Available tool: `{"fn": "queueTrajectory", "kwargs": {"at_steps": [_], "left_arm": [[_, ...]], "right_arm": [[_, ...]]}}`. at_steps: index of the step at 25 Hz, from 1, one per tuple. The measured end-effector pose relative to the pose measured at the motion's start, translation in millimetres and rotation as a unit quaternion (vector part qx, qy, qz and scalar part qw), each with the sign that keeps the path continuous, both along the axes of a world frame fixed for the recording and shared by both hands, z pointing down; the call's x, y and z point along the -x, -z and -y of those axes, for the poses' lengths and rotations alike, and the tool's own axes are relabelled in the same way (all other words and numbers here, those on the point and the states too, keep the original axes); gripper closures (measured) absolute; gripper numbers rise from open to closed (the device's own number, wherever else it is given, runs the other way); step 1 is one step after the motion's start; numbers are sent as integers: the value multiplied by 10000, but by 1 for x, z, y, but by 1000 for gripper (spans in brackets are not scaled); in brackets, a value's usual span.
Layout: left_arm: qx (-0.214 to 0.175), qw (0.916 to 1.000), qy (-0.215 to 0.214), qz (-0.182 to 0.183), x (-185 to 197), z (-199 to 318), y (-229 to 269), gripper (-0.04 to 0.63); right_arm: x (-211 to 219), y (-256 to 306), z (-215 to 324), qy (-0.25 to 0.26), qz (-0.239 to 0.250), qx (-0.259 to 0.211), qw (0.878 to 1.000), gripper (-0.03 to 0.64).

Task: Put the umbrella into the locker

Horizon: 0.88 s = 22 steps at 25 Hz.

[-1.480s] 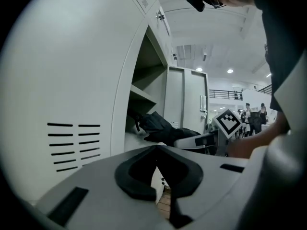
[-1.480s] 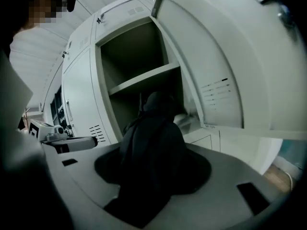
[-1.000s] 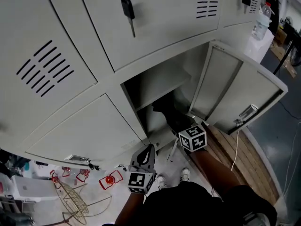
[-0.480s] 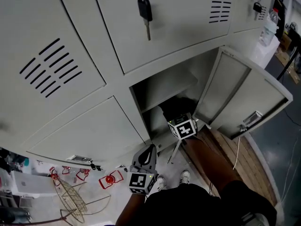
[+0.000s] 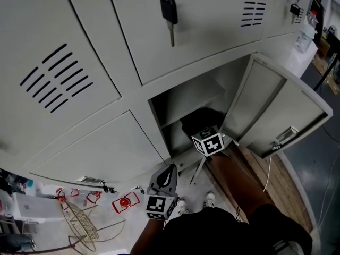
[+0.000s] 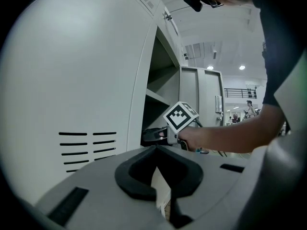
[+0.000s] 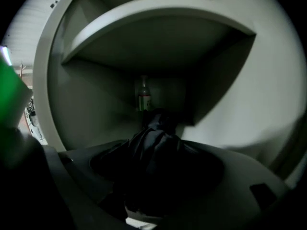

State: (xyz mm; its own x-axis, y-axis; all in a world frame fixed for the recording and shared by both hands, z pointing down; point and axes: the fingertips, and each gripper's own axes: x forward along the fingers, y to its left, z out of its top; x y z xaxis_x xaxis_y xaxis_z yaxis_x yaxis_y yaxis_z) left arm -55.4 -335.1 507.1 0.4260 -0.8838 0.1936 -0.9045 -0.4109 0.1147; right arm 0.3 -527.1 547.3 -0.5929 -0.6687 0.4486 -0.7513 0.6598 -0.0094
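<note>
The black folded umbrella [image 7: 153, 147] lies in the lower part of the open locker compartment [image 5: 180, 97], under its shelf [image 7: 163, 28]. In the head view it shows as a dark mass [image 5: 204, 117] past the marker cube. My right gripper [image 5: 198, 126] reaches into that compartment. Its jaws are opening, with the umbrella [image 7: 153, 147] still between them and a dark gap on its left side. My left gripper [image 5: 169, 168] hangs low before the shut locker door on the left, jaws together and empty. From the left gripper view [image 6: 160, 176] the right gripper [image 6: 154, 135] enters the opening.
The locker door [image 5: 276, 105] stands swung open to the right. A small bottle [image 7: 144, 97] stands at the compartment's back. A key [image 5: 170, 12] hangs from the door above. A wire basket [image 5: 79, 224] and red clips [image 5: 125, 202] lie on the floor at left, wooden boards [image 5: 265, 179] at right.
The right gripper pushed deeper into the locker with the umbrella, then held still over the last half second. The left gripper has stayed in place.
</note>
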Motion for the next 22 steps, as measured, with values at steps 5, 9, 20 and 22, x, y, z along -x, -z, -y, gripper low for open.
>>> {"fn": "queueTrajectory", "kwargs": {"at_steps": [5, 9, 20, 22], "left_arm": [[26, 10000, -33, -13, -4, -2, -1, 598], [3, 9999, -127, 2, -11, -4, 1, 597], [-85, 9995, -296, 45, -25, -1, 9, 598], [-100, 9995, -282, 49, -25, 0, 13, 598]], "right_arm": [[-16, 34, -15, -88, 382, -398, 9984, 308], [-38, 54, -37, -310, 721, -518, 9956, 310], [-75, 86, -96, -615, 1167, -1082, 9853, 560], [-79, 88, -105, -658, 1209, -1192, 9833, 605]]}}
